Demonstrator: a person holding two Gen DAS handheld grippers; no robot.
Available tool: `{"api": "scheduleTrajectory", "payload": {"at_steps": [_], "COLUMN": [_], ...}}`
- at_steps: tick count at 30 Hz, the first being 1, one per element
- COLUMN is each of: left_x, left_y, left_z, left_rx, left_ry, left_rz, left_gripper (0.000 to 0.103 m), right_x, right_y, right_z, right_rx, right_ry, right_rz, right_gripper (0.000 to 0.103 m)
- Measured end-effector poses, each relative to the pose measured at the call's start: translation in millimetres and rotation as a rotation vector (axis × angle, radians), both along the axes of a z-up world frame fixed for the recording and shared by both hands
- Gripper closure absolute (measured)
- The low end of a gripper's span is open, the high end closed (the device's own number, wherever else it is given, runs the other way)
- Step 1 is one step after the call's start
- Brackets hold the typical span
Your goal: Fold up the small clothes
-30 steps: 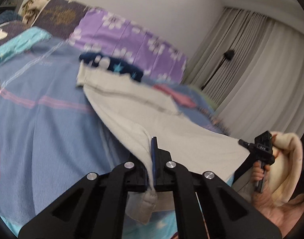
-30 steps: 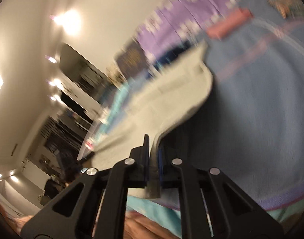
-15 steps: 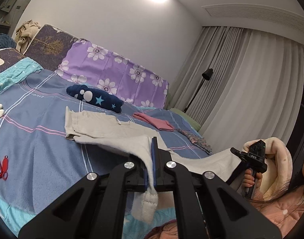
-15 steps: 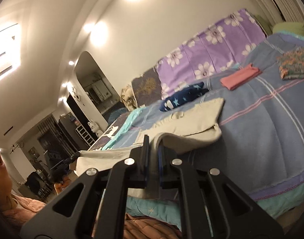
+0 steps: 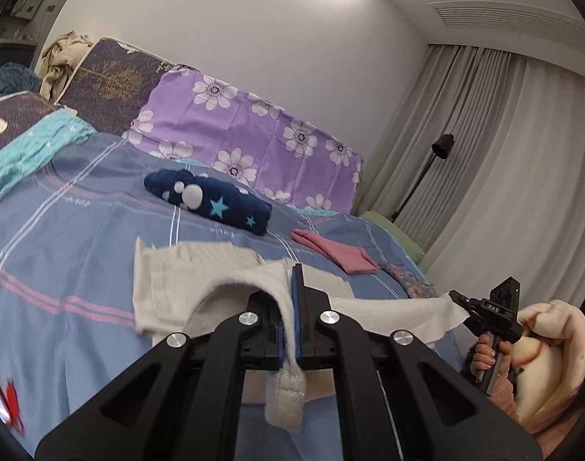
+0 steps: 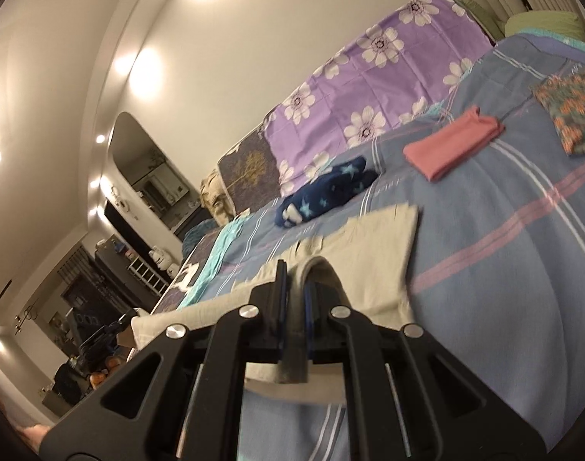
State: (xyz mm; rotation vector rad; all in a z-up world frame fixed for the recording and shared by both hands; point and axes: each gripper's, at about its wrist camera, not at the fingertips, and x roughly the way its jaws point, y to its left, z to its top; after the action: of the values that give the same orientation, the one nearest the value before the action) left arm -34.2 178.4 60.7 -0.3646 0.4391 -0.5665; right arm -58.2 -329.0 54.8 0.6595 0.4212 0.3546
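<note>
A beige garment [image 5: 169,288] lies partly on the blue striped bedspread [image 5: 62,238], its near edge lifted off the bed. My left gripper [image 5: 292,280] is shut on one corner of that edge, and a folded hem hangs down between its fingers. My right gripper [image 6: 294,280] is shut on the other corner; in the left wrist view the right gripper [image 5: 461,303] appears at the far right with the cloth stretched to it. The far part of the beige garment [image 6: 373,246] still rests flat on the bedspread [image 6: 503,269].
A rolled navy star-patterned piece [image 5: 212,199], a folded pink garment [image 5: 338,253] and a folded floral cloth [image 6: 569,111] lie further back. Purple flowered pillows [image 5: 235,134] line the headboard. A floor lamp [image 5: 442,146] stands by the curtains. A person's sleeve [image 5: 553,365] is at the right.
Both grippers have lifted and pulled back with the beige garment's edge. The garment now lies shorter on the bed, its near half doubled back over the far half.
</note>
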Motion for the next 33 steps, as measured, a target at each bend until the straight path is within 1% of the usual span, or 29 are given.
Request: {"api": "scheduleTrajectory", "payload": {"at_steps": [3,4,5,7,10,12,13,14,16,18,19,20,21,22,23,24,27,28,29,30,31,33], "left_x": [36.6,55.2,70.4,110.4,166.0,196.7,213.1,221.9,231.6,231.9,230.1,227.7,226.5,222.8,217.9,212.9,194.7,192.4,189.7,188.9,188.4,188.3], "left_y": [-6.7,-9.3,-10.8,-14.7,-21.5,-25.4,-26.9,-27.3,-26.8,-22.4,-20.4,-17.0,-15.2,-13.4,-13.5,-14.2,-16.3,-18.3,-18.6,-19.2,-19.1,-18.0], "left_z": [8.2,8.2,6.0,-7.5,-47.3,-80.8,-104.6,-120.6,-148.5,-158.2,-157.0,-154.4,-152.3,-149.6,-147.5,-144.8,-140.4,-141.3,-142.5,-143.7,-143.7,-138.3], "left_rx": [0.033,0.046,0.056,0.083,0.131,0.16,0.177,0.189,0.206,0.185,0.174,0.161,0.154,0.15,0.152,0.157,0.196,0.205,0.213,0.221,0.223,0.195], "left_ry": [0.002,0.012,0.024,0.068,0.175,0.269,0.335,0.377,0.434,0.439,0.433,0.43,0.429,0.427,0.425,0.42,0.416,0.424,0.432,0.439,0.444,0.432], "left_rz": [0.02,0.03,0.04,0.067,0.101,0.113,0.118,0.126,0.132,0.126,0.123,0.115,0.111,0.106,0.102,0.096,0.068,0.066,0.066,0.062,0.062,0.056], "left_gripper": [0.1,0.1,0.1,0.1,0.099,0.099,0.099,0.099,0.099,0.097,0.096,0.094,0.088,0.08,0.077,0.075,0.074,0.076,0.081,0.102,0.101,0.101], "right_x": [45.7,58.2,78.8,107.1,161.7,194.8,208.4,215.9,220.4,219.9,218.6,216.5,214.3,210.9,206.7,202.9,191.2,187.4,183.9,181.1,180.0,180.7], "right_y": [-2.8,-3.6,-4.1,-4.2,0.1,4.9,6.8,7.0,6.7,3.7,1.8,0.7,0.3,0.3,1.9,2.8,4.2,4.9,5.9,7.2,8.2,8.4], "right_z": [8.6,7.8,5.6,-2.0,-36.0,-69.4,-89.6,-104.8,-124.6,-135.7,-135.0,-132.9,-130.5,-127.6,-125.0,-123.0,-119.4,-118.9,-118.9,-118.6,-117.6,-112.8], "right_rx": [-0.029,-0.031,-0.037,-0.053,-0.115,-0.167,-0.184,-0.188,-0.192,-0.178,-0.17,-0.163,-0.159,-0.161,-0.165,-0.173,-0.202,-0.206,-0.212,-0.221,-0.227,-0.21], "right_ry": [-0.004,-0.001,0.009,0.035,0.151,0.258,0.32,0.364,0.41,0.422,0.419,0.416,0.415,0.415,0.414,0.412,0.417,0.421,0.423,0.422,0.419,0.398], "right_rz": [-0.022,-0.025,-0.028,-0.034,-0.056,-0.058,-0.059,-0.059,-0.051,-0.036,-0.028,-0.022,-0.018,-0.009,0.001,0.013,0.029,0.033,0.039,0.045,0.05,0.047], "right_gripper": [0.095,0.095,0.095,0.095,0.095,0.095,0.095,0.095,0.095,0.095,0.095,0.093,0.091,0.088,0.083,0.083,0.083,0.083,0.085,0.09,0.094,0.094]}}
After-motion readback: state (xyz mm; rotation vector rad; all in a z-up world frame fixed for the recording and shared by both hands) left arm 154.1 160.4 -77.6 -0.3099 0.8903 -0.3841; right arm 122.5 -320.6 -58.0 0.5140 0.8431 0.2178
